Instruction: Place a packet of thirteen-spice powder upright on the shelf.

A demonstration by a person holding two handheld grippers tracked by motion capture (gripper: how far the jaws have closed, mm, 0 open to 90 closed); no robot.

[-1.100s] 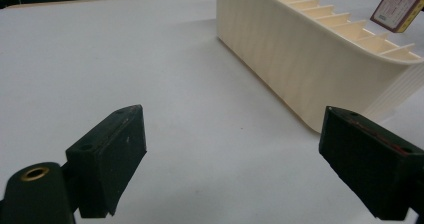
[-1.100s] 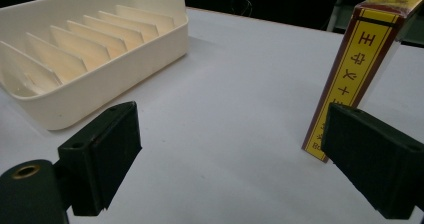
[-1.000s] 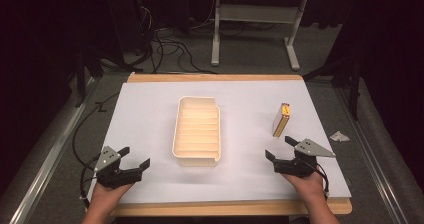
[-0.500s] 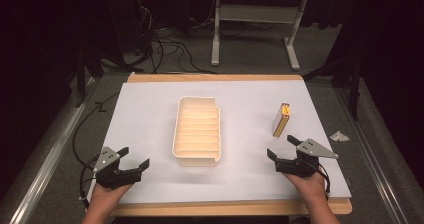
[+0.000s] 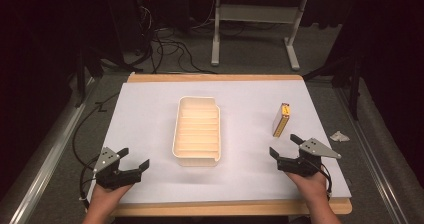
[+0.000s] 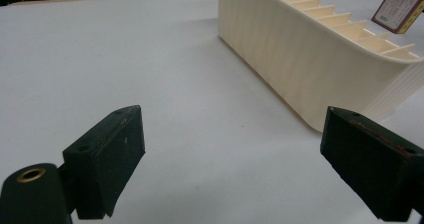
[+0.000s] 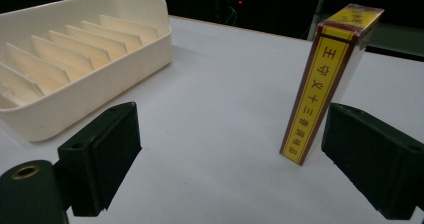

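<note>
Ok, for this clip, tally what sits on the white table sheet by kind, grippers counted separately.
Cream plastic slotted tray: 1
Yellow upright card box with red edging: 1
Black two-jaw grippers, left gripper and right gripper, both open: 2
Total: 4

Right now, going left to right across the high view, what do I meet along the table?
Left black two-jaw gripper → cream ribbed plastic tray → right black two-jaw gripper. The upright yellow box overlaps the right gripper's span, so it is left unplaced.
</note>
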